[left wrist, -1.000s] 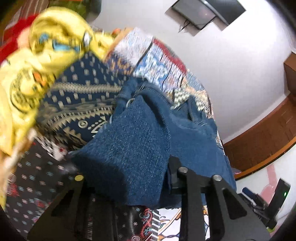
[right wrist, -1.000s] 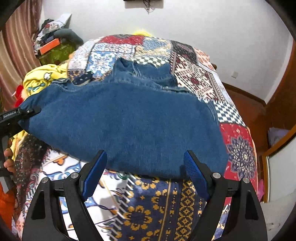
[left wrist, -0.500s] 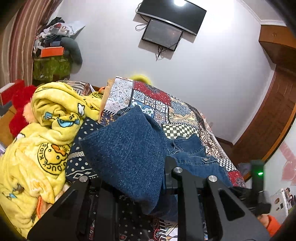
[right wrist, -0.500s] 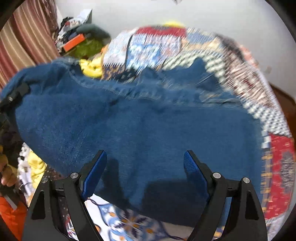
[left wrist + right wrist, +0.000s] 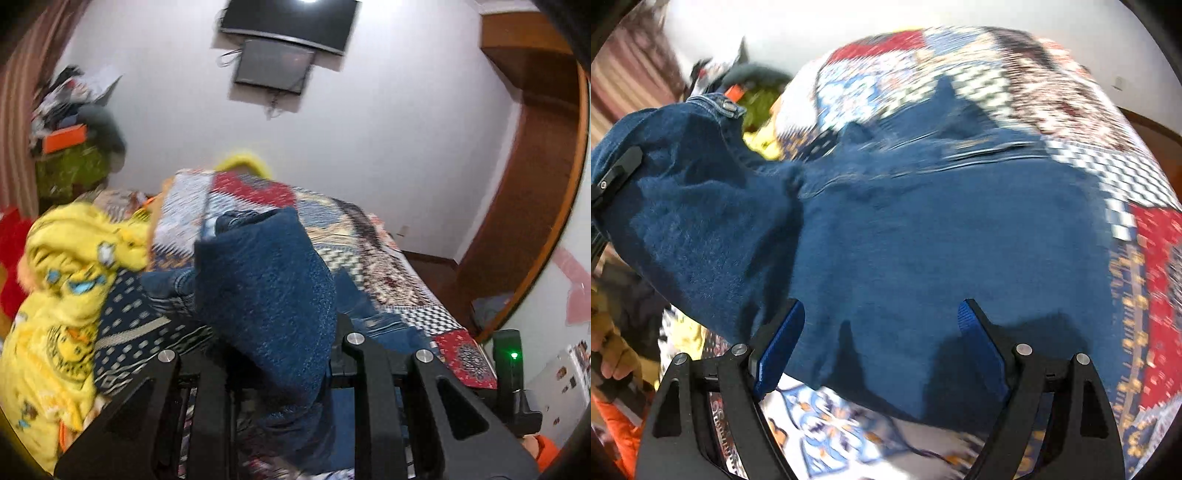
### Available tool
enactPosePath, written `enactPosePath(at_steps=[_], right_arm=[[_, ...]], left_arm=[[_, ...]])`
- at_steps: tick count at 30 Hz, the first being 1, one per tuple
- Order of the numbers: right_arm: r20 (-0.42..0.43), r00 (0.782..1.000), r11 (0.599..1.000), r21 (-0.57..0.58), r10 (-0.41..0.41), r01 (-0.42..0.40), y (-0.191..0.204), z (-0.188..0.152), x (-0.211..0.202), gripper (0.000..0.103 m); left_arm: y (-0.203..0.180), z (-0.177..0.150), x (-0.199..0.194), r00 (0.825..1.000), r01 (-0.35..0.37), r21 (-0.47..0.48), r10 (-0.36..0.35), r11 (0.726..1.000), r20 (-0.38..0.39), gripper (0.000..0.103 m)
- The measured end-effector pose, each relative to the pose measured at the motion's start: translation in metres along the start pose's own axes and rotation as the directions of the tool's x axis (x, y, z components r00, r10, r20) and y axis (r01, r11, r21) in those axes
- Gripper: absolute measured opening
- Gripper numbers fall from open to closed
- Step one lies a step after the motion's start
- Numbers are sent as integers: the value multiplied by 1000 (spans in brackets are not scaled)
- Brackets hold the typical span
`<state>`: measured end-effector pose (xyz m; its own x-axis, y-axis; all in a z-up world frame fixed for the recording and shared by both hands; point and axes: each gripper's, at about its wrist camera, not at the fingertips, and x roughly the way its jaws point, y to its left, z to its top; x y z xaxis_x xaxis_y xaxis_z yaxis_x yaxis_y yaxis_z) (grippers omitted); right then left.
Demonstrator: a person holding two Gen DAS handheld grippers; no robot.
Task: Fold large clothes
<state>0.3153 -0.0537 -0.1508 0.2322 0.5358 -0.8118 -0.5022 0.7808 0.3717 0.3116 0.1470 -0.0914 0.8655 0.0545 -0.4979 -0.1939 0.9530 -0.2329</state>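
"Was the big dark-blue denim jacket [image 5: 923,240] folded yet?"

"Not nearly. It lay spread on the bright patchwork quilt [image 5: 1108,122]. The left gripper [image 5: 273,369] was pinched shut on one edge, held up in the air. The right gripper [image 5: 882,343] hung wide open over the jacket, holding nothing."

"Anything only one camera saw?"

"The left one showed a yellow duck blanket [image 5: 66,280] and a wall screen [image 5: 273,66]. The right one was blurry, but I think it showed a hand [image 5: 609,354]."

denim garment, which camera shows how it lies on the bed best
The right wrist view: the denim garment spreads across the patchwork bedspread, one end lifted by the left gripper. The left wrist view shows only the bunched end pinched in that gripper.
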Motion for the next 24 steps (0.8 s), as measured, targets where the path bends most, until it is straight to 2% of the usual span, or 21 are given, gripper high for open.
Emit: enactPosePath(at_steps=[5, 10, 15, 20, 22, 24], right_arm=[[75, 990, 990, 88, -117, 111, -50, -13, -44, 83], [126, 972, 972, 157, -198, 177, -92, -25, -85, 83], [152, 946, 950, 179, -285, 257, -116, -37, -112, 83], [171, 925, 935, 162, -341, 315, -126, -46, -125, 83], [163, 921, 931, 154, -354, 330, -129, -48, -126, 83], [162, 916, 927, 144, -367, 346, -129, -51, -127, 83]], left_arm=[[-70, 8, 27, 996, 88, 115, -85, 989, -29, 20], [-143, -8, 55, 980, 189, 251, -166, 949, -111, 20], [-187, -44, 80, 943, 298, 327, -225, 897, -244, 20], [-206, -105, 99, 884, 388, 399, -211, 831, -418, 20], [-207, -119, 100, 874, 394, 423, -191, 816, -446, 20], [-209, -132, 97, 874, 393, 462, -167, 795, -456, 20]])
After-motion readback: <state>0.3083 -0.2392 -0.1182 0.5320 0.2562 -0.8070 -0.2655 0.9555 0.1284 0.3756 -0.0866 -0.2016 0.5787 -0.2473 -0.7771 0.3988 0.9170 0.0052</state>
